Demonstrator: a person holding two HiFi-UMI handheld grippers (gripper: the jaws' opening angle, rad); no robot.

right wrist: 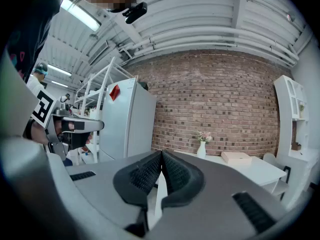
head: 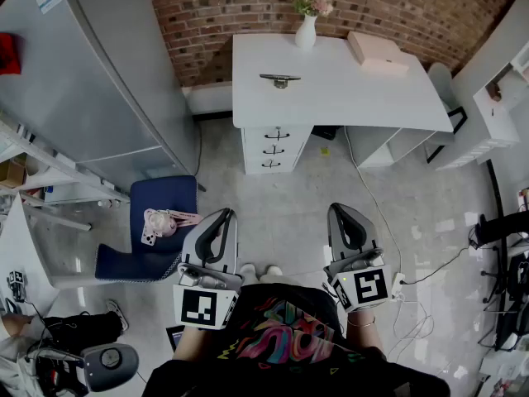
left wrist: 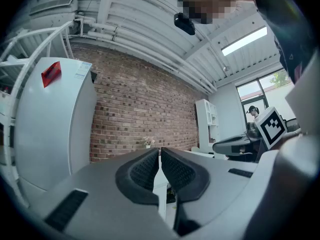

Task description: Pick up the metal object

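Note:
The metal object point(head: 280, 79), a small dark-silver piece, lies on the white desk point(head: 347, 98) near its front left, far ahead of both grippers. A white vase of flowers point(head: 306, 30) and a flat pale box point(head: 377, 54) stand behind it. My left gripper point(head: 226, 214) and right gripper point(head: 340, 210) hover side by side over the floor, close to my body. Both are shut with nothing between the pads. In the left gripper view the jaws point(left wrist: 160, 152) meet at the tips. The right gripper view shows its jaws point(right wrist: 161, 153) closed too, pointing at the desk, with the vase point(right wrist: 201, 149) and box point(right wrist: 236, 157) beyond.
A tall grey fridge point(head: 107, 81) stands at the left. A blue chair point(head: 157, 226) with a pink item point(head: 162, 222) sits left of my left gripper. Drawers point(head: 275, 147) hang under the desk. White shelving point(head: 488, 114) and floor cables point(head: 413, 279) are at the right.

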